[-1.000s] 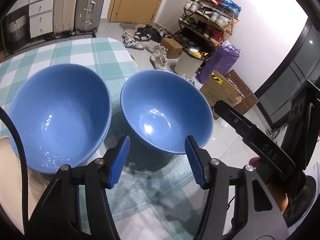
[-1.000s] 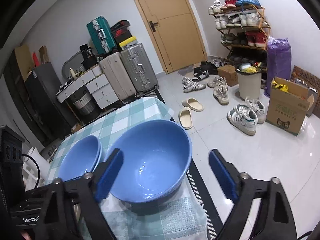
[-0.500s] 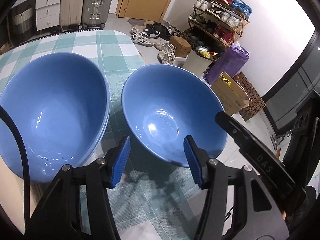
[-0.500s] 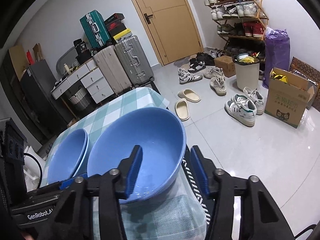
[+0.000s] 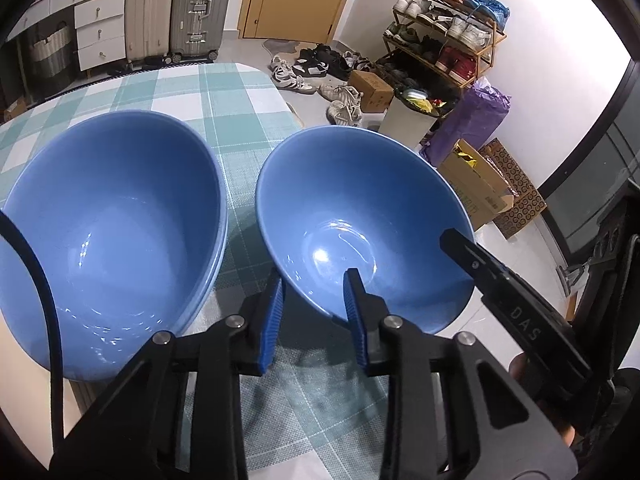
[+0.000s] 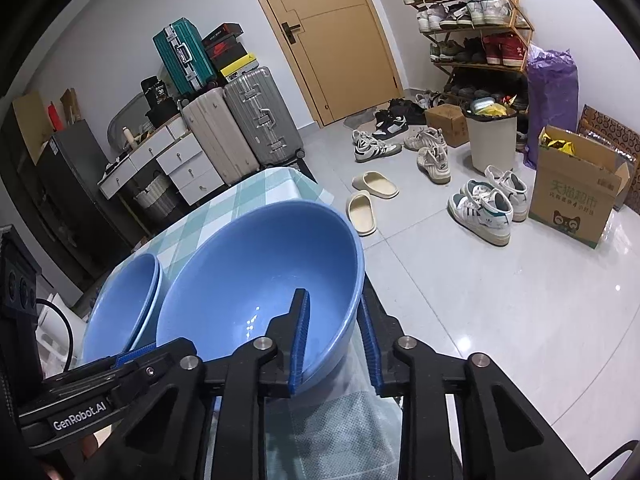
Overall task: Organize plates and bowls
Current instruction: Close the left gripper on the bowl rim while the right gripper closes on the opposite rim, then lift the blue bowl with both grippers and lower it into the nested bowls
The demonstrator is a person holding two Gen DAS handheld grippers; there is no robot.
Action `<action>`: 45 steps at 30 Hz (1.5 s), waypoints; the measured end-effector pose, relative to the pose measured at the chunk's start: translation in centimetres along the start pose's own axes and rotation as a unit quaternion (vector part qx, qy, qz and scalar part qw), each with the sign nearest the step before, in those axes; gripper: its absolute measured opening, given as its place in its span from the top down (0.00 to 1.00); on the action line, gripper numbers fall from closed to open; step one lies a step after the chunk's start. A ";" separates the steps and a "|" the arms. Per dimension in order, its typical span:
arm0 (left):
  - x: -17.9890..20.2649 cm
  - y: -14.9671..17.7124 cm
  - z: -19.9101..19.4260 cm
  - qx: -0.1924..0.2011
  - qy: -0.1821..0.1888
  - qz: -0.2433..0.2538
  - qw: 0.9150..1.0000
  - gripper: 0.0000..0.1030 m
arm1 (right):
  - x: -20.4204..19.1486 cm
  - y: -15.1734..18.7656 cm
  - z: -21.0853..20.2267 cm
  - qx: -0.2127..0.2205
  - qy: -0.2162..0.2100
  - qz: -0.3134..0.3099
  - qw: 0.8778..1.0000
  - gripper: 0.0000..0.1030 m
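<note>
My left gripper [image 5: 314, 312] straddled the near rim of the single blue bowl [image 5: 360, 220], one pad outside the wall and one inside, its jaws closing in on the rim; whether the pads already pressed the wall I could not tell for certain, though they looked to be against it. My right gripper [image 6: 334, 340] did the same on the same bowl's right-hand rim, one pad inside the basin and the other outside, jaws closing, the wall caught between them. In the left wrist view the tip of that right gripper showed reaching over the bowl's right edge. Beneath it all lay the tabletop [image 5: 224, 92], covered by a green-and-white checked cloth, its far corner rounded toward the tiled floor. The largest thing on it was the stack of blue bowls [image 5: 108, 224], two rims showing one inside the other, which stood just to the left of the single bowl, near it but with a strip of cloth between. The single bowl sat upright near the tabletop's right edge, its inside bare and shiny. Beyond the tabletop stood two suitcases [image 5: 176, 8] against the wall beside a yellow door [image 6: 328, 36], a shoe rack [image 6: 472, 20], and loose shoes on the floor.
</note>
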State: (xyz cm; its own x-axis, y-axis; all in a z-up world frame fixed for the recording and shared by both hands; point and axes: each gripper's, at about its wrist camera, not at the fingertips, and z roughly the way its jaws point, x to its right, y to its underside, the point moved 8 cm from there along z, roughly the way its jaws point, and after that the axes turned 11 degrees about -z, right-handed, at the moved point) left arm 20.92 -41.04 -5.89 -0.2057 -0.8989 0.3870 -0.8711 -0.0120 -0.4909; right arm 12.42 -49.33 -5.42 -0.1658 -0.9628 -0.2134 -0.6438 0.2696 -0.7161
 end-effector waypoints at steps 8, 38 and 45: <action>-0.1 0.1 -0.3 0.008 -0.010 0.014 1.000 0.74 | -0.3 0.0 0.4 0.000 0.016 -0.019 1.000 0.80; 1.4 -0.5 -6.7 0.055 -0.004 0.038 0.998 0.74 | -1.8 -1.3 -3.7 0.045 0.017 -0.034 0.998 0.80; 2.1 -0.5 -8.8 0.063 -0.001 0.047 0.997 0.74 | -2.7 -1.7 -5.1 0.059 0.019 -0.039 0.997 0.80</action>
State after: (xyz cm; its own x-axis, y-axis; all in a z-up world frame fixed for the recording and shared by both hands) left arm 17.01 -39.09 2.04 -0.2829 -0.8991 0.3341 -0.7853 0.0171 -0.6189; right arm 10.15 -47.31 -0.25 -0.1470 -0.9805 -0.1301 -0.5636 0.1912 -0.8036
